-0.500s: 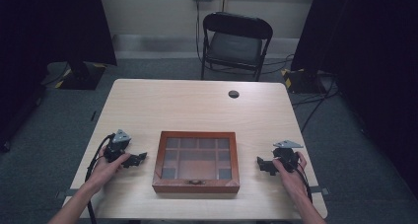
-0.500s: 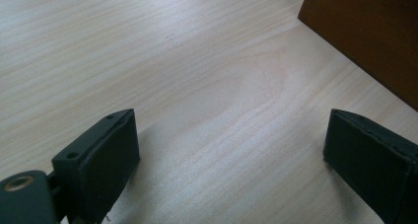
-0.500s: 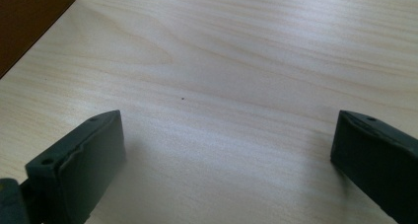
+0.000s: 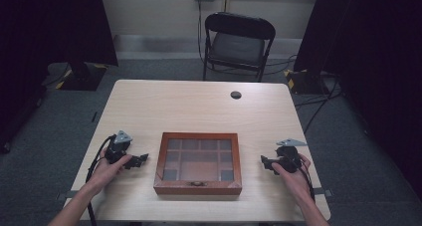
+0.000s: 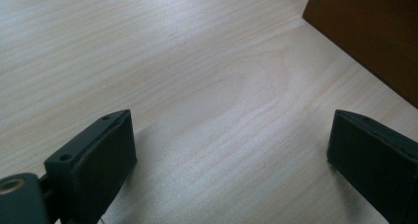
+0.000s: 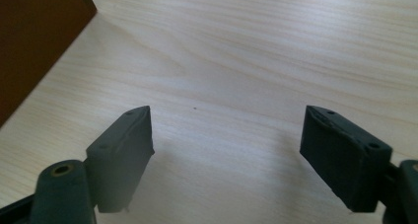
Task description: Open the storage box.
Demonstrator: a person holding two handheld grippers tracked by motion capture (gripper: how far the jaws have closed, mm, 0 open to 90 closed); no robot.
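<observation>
pale wood-grain table top [image 4: 199,109] is carrying the work, with a black folding chair [image 4: 238,39] standing beyond its far edge and a small dark round cap [image 4: 236,94] lying near that edge. centred near the person's side, the brown wooden display box with a glass-paned lid and gridded compartments [image 4: 198,162] is sitting flat, lid down, its small front catch [image 4: 197,183] facing the person. the left gripper [image 4: 141,159] is resting on the table just beside the box's left wall, and its jaws are standing wide apart over bare wood in the left gripper view, gripping nothing. the right gripper [image 4: 264,161] is lying near the right wall but apart from it, likewise spread and empty. the step in hand appears to be the approach to the box. to do it well, one gripper should be steadying a side wall while the other is working at the front edge of the lid; the jaws should be meeting the wooden frame, not the glass, and pressing evenly so the box is not sliding.
</observation>
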